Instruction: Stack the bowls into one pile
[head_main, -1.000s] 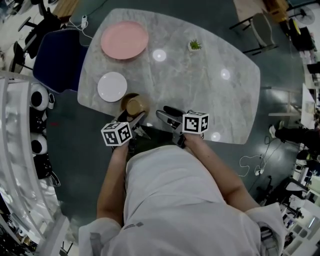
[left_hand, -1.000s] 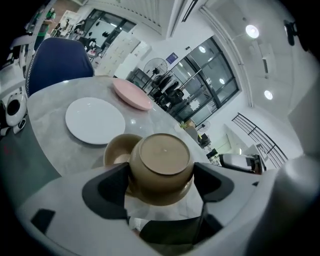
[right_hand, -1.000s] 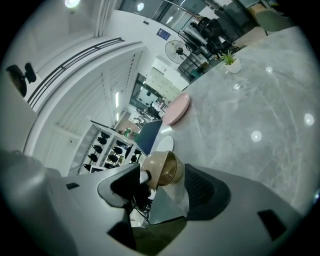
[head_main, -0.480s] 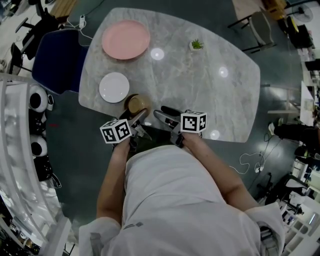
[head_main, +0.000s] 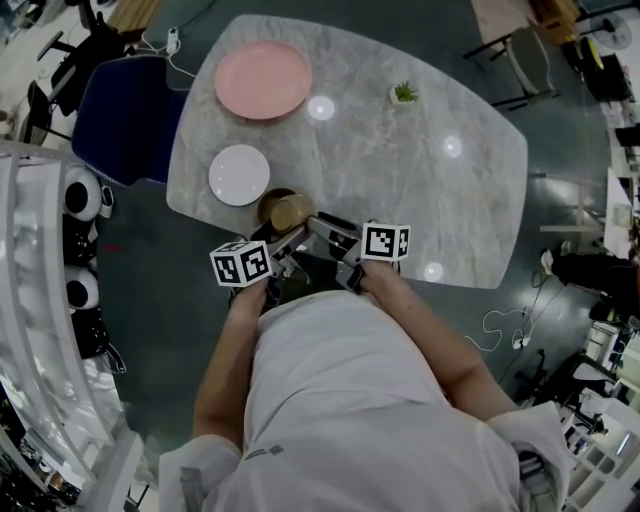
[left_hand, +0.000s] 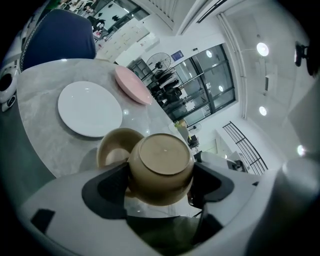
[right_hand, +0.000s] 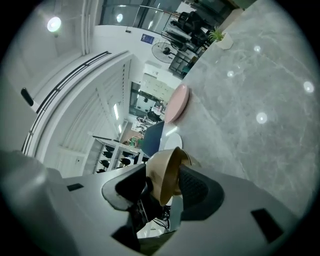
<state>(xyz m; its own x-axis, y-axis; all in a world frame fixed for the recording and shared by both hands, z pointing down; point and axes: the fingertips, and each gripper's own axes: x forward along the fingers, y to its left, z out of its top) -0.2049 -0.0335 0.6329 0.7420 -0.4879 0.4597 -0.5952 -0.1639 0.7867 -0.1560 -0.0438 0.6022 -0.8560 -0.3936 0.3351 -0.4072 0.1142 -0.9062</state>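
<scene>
A tan bowl (left_hand: 162, 167) hangs tilted with its base toward the camera, and my left gripper (left_hand: 160, 175) is shut across its body. Behind it a second tan bowl (left_hand: 112, 150) stands upright on the marble table (left_hand: 45, 140). In the right gripper view the held bowl (right_hand: 167, 172) shows edge-on, its rim between the jaws of my right gripper (right_hand: 165, 182), which are closing and pinch the wall. From the head view both grippers, left (head_main: 293, 232) and right (head_main: 322, 226), meet at the held bowl (head_main: 295, 214) by the table's near edge.
A white plate (head_main: 239, 175) lies just beyond the bowls, and a pink plate (head_main: 263, 80) sits farther back. A small potted plant (head_main: 405, 93) stands at the far side. A blue chair (head_main: 125, 115) is at the table's left.
My right gripper has moved left to the bowl and its jaws have come in on the rim. The left gripper has kept its place with the bowl.
</scene>
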